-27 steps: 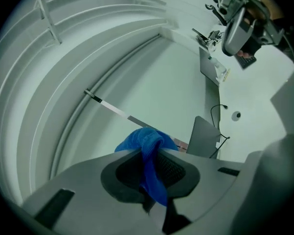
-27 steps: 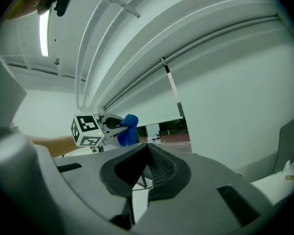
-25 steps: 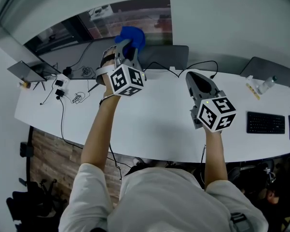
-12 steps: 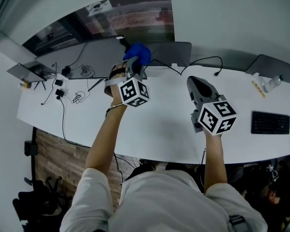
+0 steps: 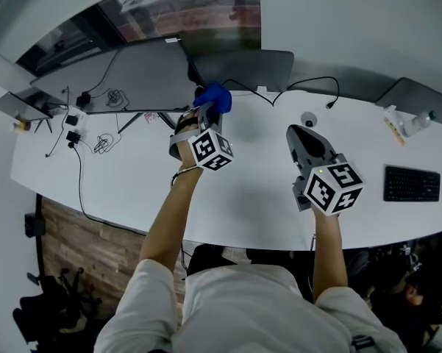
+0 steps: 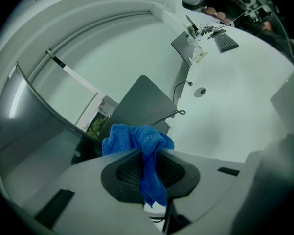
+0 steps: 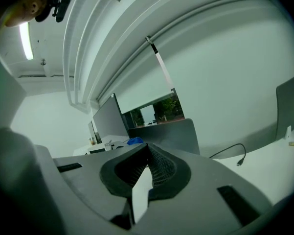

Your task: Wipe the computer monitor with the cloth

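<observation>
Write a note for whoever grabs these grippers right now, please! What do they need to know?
Left gripper: shut on the cloth, above the desk.
Right gripper: shut, empty, above the desk.
The big monitor is left of the cloth, a second monitor just behind it. The cloth seems to touch neither.
Done: cloth is picked up. How much is wiped, I cannot tell.
Left to do: bring the cloth to the screen and wipe.

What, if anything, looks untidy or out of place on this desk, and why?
Only minor clutter: loose cables lie tangled at the left end of the white desk, and a black cable near its back edge ends unplugged. The blue cloth is clamped in the left gripper. Nothing looks spilled or damaged.
</observation>
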Demonstrator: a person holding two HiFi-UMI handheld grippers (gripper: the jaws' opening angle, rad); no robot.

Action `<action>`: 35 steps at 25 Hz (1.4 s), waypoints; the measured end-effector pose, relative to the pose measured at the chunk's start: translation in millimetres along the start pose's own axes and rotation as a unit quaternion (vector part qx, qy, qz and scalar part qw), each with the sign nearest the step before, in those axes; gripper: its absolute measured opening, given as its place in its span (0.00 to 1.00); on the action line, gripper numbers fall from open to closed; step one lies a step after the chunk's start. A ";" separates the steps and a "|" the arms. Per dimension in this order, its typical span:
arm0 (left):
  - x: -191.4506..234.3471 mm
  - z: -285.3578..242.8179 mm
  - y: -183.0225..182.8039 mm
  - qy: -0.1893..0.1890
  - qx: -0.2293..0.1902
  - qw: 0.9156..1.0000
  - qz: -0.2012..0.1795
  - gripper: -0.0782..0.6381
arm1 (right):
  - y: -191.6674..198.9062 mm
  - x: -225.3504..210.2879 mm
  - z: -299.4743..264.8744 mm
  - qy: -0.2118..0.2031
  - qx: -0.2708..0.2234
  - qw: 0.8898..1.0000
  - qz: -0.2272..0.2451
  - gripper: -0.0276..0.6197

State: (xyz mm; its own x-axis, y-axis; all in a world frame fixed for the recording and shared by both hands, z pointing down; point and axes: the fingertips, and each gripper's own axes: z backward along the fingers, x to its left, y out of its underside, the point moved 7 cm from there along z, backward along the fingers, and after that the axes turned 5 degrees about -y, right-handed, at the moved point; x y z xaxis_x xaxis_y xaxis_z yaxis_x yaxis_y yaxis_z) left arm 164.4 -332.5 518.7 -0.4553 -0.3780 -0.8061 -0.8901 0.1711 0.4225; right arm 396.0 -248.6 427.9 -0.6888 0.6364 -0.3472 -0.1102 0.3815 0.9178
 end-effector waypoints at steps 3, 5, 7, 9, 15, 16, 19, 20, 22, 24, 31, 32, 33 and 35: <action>-18.4 -8.2 21.5 0.016 0.007 1.000 0.016 0.21 | 16.7 3.5 -0.5 0.010 0.011 1.000 -0.006 0.06; -30.5 -10.6 31.9 0.036 0.003 0.999 0.030 0.21 | 24.3 10.3 2.1 0.016 0.014 1.000 -0.010 0.06; -43.2 -8.4 38.7 0.059 -0.005 0.997 0.042 0.21 | 28.8 19.7 4.6 0.022 0.014 1.000 -0.014 0.06; -54.3 -2.5 44.8 0.078 -0.013 0.996 0.046 0.21 | 30.6 31.0 5.7 0.030 0.013 0.999 -0.015 0.06; -61.5 33.3 62.7 0.133 -0.059 0.985 0.093 0.21 | 28.3 80.1 12.5 0.075 0.005 0.997 -0.004 0.06; -58.5 43.3 68.9 0.139 -0.067 0.982 0.112 0.21 | 28.0 92.0 14.1 0.082 0.004 0.997 0.001 0.06; -40.0 74.0 84.9 0.154 -0.097 0.967 0.177 0.21 | 25.7 127.9 17.7 0.101 0.000 0.995 0.022 0.06; -32.0 84.3 88.7 0.160 -0.109 0.960 0.202 0.21 | 24.4 139.0 18.3 0.105 -0.003 0.994 0.027 0.06; -13.5 105.1 96.4 0.171 -0.138 0.942 0.254 0.21 | 20.5 160.3 17.7 0.110 -0.011 0.993 0.037 0.06; 8.7 127.1 105.0 0.174 -0.170 0.924 0.295 0.21 | 16.2 182.2 14.7 0.116 -0.016 0.992 0.049 0.06; 93.6 212.9 149.8 0.146 -0.255 0.888 0.353 0.21 | 6.6 262.0 -1.6 0.133 -0.034 0.985 0.105 0.06; 103.4 225.6 156.5 0.140 -0.264 0.885 0.358 0.21 | 5.1 272.6 -3.4 0.136 -0.038 0.983 0.115 0.06; 112.0 237.7 162.8 0.134 -0.271 0.882 0.360 0.21 | 3.5 282.8 -4.7 0.139 -0.041 0.982 0.124 0.06; 128.2 259.3 174.9 0.122 -0.283 0.880 0.360 0.21 | 0.4 301.8 -6.6 0.145 -0.047 0.978 0.142 0.06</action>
State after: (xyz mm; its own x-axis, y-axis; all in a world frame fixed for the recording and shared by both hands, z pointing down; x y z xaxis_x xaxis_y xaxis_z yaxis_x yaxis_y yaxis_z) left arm -55.3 -115.1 381.8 -0.8180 -0.5524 -0.1607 -0.1867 -0.0093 0.9824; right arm 183.3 -60.9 324.8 -0.8743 0.4851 -0.0190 0.0595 0.1459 0.9875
